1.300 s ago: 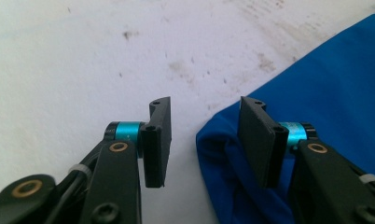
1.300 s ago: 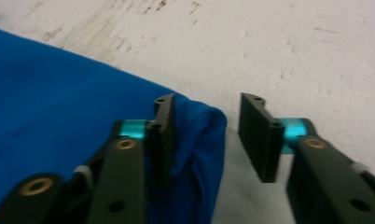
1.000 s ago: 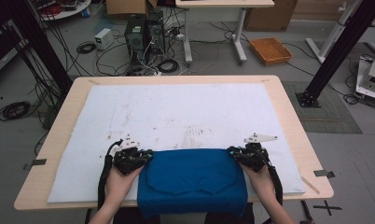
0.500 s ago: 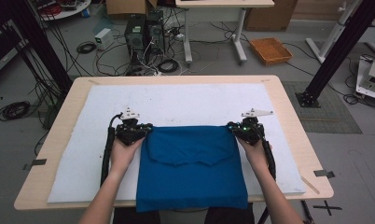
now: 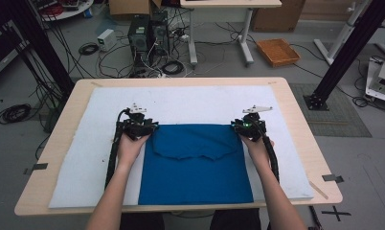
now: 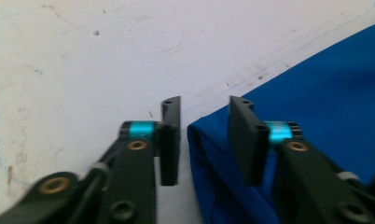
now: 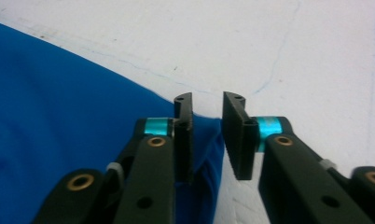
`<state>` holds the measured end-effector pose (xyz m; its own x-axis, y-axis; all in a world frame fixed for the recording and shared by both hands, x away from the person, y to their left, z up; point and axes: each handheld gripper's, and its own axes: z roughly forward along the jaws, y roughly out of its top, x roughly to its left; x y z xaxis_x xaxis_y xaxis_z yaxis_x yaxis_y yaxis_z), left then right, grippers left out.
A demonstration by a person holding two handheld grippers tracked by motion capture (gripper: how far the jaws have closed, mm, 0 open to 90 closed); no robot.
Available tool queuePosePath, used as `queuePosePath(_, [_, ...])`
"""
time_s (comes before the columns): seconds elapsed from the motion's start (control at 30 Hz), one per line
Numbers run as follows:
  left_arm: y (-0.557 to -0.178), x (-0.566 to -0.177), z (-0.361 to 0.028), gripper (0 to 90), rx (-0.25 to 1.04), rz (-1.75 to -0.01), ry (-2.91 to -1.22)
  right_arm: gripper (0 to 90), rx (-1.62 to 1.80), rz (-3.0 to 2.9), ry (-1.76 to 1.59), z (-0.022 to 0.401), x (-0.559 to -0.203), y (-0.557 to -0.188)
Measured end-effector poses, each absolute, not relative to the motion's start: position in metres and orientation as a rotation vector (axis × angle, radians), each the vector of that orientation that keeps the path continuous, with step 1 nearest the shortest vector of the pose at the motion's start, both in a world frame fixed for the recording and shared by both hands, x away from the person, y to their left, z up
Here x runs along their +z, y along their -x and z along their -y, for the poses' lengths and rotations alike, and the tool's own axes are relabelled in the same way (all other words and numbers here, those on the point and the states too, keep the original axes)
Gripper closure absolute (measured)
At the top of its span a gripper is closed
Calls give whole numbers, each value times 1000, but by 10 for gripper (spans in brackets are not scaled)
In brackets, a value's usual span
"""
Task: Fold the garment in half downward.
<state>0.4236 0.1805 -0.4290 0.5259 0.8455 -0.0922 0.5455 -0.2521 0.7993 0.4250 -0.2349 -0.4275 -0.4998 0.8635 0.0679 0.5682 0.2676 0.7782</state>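
With both jaws parted at the far corners of the folded blue cloth garment [image 5: 195, 163] on the white padded mat [image 5: 85, 158], my left gripper [image 6: 204, 140] and right gripper [image 7: 208, 140] hold nothing, so I judge this fold laid and the next needing a fresh grip.

cloth: blue cloth [image 5: 195, 165] flat on white mat [image 5: 85, 158], near edge at table front | left gripper [image 5: 141, 127]: at cloth's far-left corner | right gripper [image 5: 245, 126]: at far-right corner | table [image 5: 51, 143]: light wood | floor beyond: cables, orange tray [image 5: 278, 51]
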Motion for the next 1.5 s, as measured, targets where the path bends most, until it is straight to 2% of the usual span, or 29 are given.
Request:
queuePosePath(0.07, [-415, -423, -183, 553, 491, -1123, -1934, 666, 1107, -2172, -1313, 237, -424, -421])
queuePosePath(0.1, [-410, -421, -184, 548, 493, -1120, -1920, 644, 1107, -2173, -1309, 238, -422, -417])
queuePosePath(0.27, [-381, -421, -190, 548, 369, -1143, -1913, 624, 1168, -2146, -1270, 241, -412, -387])
queuePosePath(0.4, [-365, -426, -192, 556, 220, -1204, -1896, 623, 1214, -2152, -1295, 245, -415, -365])
queuePosePath(0.57, [-359, -434, -188, 564, 219, -1260, -1923, 629, 1220, -2178, -1355, 246, -426, -349])
queuePosePath(0.8, [-356, -437, -178, 653, 224, -1248, -1954, 640, 1242, -2173, -1472, 257, -436, -344])
queuePosePath(1.0, [-358, -440, -176, 689, 226, -1253, -1953, 659, 1213, -2206, -1469, 249, -444, -349])
queuePosePath(1.2, [-357, -439, -175, 792, 254, -1221, -1983, 843, 1165, -2248, -1421, 240, -448, -352])
queuePosePath(1.3, [-355, -438, -174, 862, 269, -1206, -1985, 863, 1170, -2234, -1398, 241, -445, -350])
queuePosePath(1.5, [-350, -432, -176, 874, 282, -1172, -1976, 864, 1201, -2215, -1363, 243, -436, -343])
